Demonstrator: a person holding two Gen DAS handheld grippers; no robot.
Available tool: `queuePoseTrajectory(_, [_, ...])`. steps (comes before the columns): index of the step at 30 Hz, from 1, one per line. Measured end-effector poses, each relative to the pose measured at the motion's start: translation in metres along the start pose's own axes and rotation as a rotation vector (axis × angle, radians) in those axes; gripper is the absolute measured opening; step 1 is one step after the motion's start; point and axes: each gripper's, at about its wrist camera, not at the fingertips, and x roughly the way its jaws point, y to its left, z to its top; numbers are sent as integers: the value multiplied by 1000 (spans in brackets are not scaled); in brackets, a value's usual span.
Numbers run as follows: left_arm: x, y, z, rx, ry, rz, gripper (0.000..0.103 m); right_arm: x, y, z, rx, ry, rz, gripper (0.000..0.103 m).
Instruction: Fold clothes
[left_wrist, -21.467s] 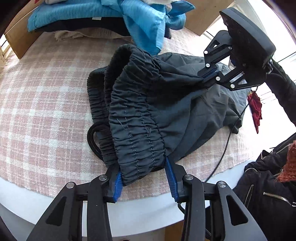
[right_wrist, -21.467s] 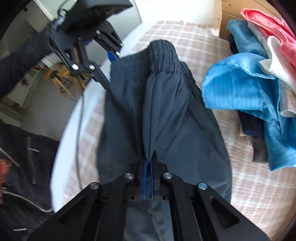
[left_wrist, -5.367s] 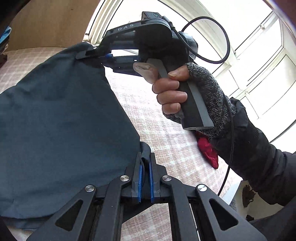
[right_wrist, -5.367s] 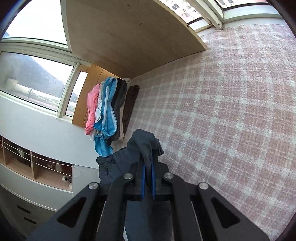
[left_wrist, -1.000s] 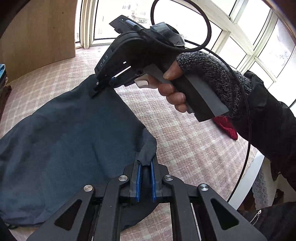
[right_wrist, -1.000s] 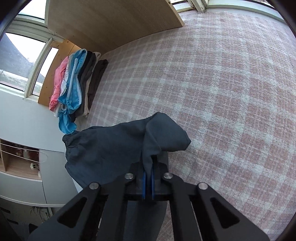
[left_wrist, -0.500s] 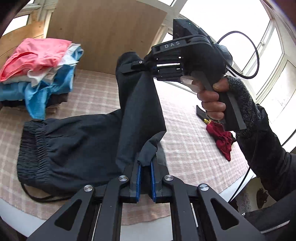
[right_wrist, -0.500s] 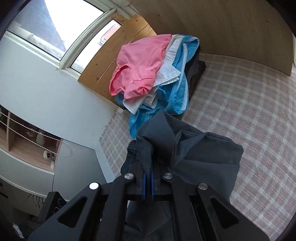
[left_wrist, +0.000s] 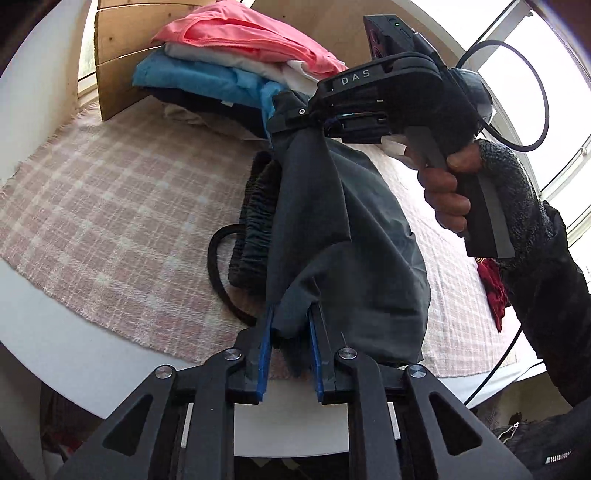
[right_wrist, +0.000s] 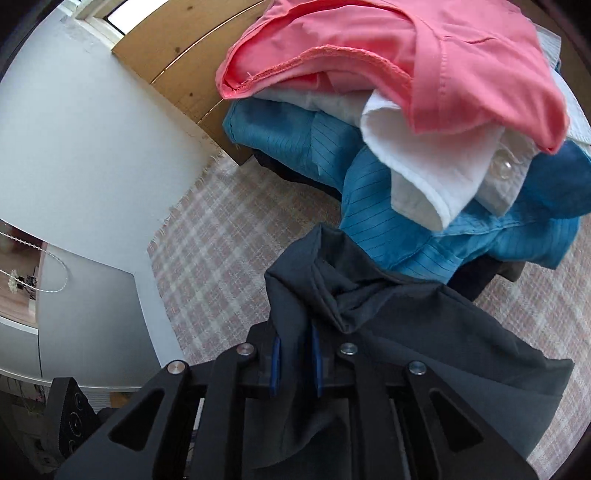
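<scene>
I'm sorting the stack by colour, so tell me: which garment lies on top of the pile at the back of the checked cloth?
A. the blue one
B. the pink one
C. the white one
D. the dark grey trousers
B: the pink garment lies uppermost, over the white one and the blue one; the dark grey trousers lie in front of the pile.

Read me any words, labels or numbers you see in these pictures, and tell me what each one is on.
"DAS": raised letters on the black body of the right tongs, seen from the left wrist camera.
No other text shows in either view; the clothes pile and the dark pants show none.
</scene>
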Motion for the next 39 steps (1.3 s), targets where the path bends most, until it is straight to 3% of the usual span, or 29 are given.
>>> queuePoseTrajectory(3, [-5,16,-2,-24,17,35,25,-21,13,2,-55,-8,-38,26])
queuePoseTrajectory(6, [-26,23,-1,-25,0,72,25,-64,17,-3,-93,-77,-9,38])
queuePoseTrajectory(9, [-53,11,10,29,-41,108,25,-107,3,-9,-42,-164,106,52])
queuePoseTrajectory(11, [-58,-15,24,108,-66,77,25,-130,-9,-14,-5,-231,165,52])
queuePoseTrajectory(12, [-60,-28,31,148,-79,59,25,-140,-14,-21,-11,-277,166,52])
queuePoseTrajectory(14, [-37,-36,42,182,-69,49,29,-145,-27,-40,-19,-345,70,52])
queuePoseTrajectory(15, [-24,-39,48,198,-63,44,29,-144,-38,-50,-11,-350,1,51])
queuePoseTrajectory(17, [2,-46,59,230,-51,35,29,-126,-70,-71,25,-278,-98,39])
queuePoseTrajectory(18, [15,-49,65,246,-45,30,29,-113,-89,-82,50,-229,-114,31])
queuePoseTrajectory(20, [41,-56,76,278,-33,21,28,-73,-125,-100,117,-110,-144,30])
queuePoseTrajectory(21, [54,-59,82,294,-27,17,28,-54,-141,-106,147,-52,-177,25])
queuePoseTrajectory(22, [67,-48,83,269,1,15,27,-43,-152,-108,173,-12,-202,10])
queuePoseTrajectory(24, [84,-24,84,178,57,-21,21,-52,-155,-102,201,-44,-178,9])
queuePoseTrajectory(26, [70,-20,85,161,29,-15,16,-80,-127,-85,94,-147,-165,10])
queuePoseTrajectory(27, [62,-20,85,155,12,-10,16,-91,-110,-74,25,-185,-171,19])
queuePoseTrajectory(28, [49,-23,84,170,-29,-2,22,-97,-92,-63,-42,-205,-177,43])
queuePoseTrajectory(29, [36,-26,82,188,-73,6,30,-100,-75,-52,-105,-221,-179,58])
queuePoseTrajectory(30, [26,-28,80,194,-105,6,33,-99,-59,-40,-170,-229,-180,64])
queuePoseTrajectory(35, [28,-26,67,182,-101,22,34,-54,-5,-2,-396,-103,-274,64])
queuePoseTrajectory(36, [30,-25,65,178,-96,26,34,-45,-2,1,-421,-72,-290,62])
queuePoseTrajectory(38, [35,-22,58,166,-86,15,34,-29,3,4,-459,-11,-289,47])
queuePoseTrajectory(39, [38,-21,56,165,-85,14,34,-21,4,6,-467,30,-282,7])
